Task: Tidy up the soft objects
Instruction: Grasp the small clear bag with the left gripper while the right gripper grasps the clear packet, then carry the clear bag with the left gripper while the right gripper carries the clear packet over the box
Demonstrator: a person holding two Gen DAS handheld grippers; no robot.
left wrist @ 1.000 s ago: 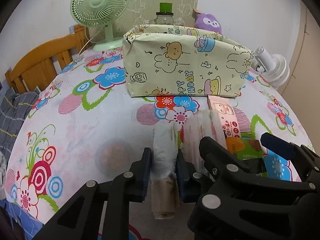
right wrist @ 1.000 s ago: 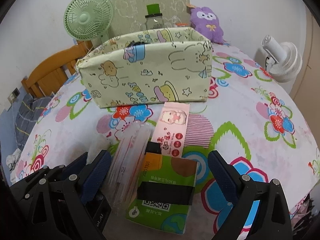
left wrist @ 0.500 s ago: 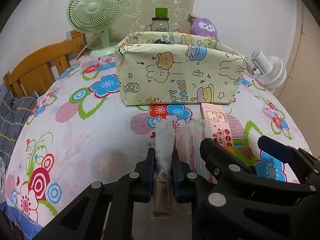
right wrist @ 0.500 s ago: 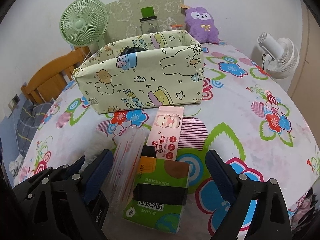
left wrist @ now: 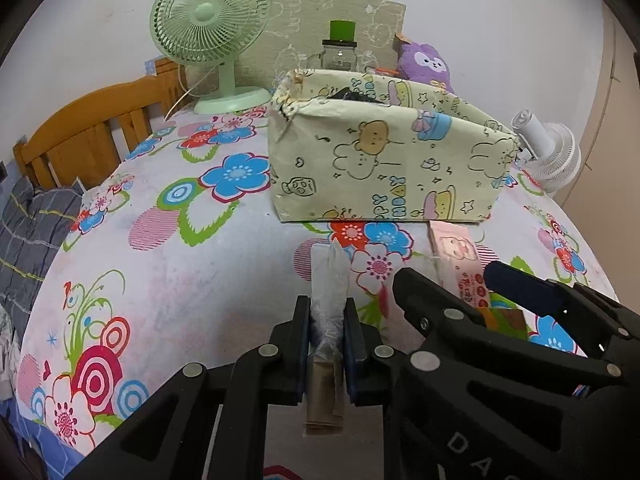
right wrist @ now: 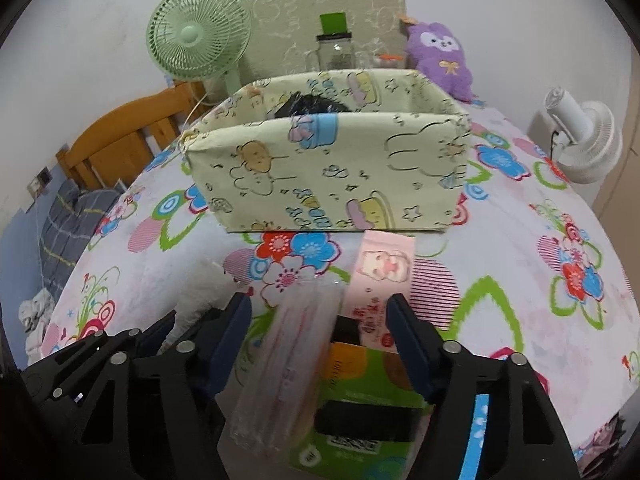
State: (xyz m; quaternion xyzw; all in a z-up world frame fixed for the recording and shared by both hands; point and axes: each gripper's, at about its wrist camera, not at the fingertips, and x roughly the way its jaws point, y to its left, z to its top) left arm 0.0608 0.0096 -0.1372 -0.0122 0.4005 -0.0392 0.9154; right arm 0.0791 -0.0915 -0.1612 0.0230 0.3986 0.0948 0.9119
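Green fan [left wrist: 210, 26], jar w/ green lid [left wrist: 340, 50] at table's far edge; white fan [right wrist: 582, 138] off right edge; wooden headboard [left wrist: 92, 128] left.

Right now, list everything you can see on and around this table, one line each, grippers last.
Fabric storage box: one, pale yellow cartoon print, table centre.
Clear-wrapped packet: one, whitish, between the left jaws.
Clear plastic pack: one, see-through, in front of the right gripper.
Pink packet: one, in front of the box.
Green tissue pack: one, green and orange, nearest.
Desk fan: one, green, back left.
Small fan: one, white, right edge.
Plush toy: one, purple, behind the box.
Jar: one, glass, green lid.
Tablecloth: floral.
Left gripper: shut.
Right gripper: open.
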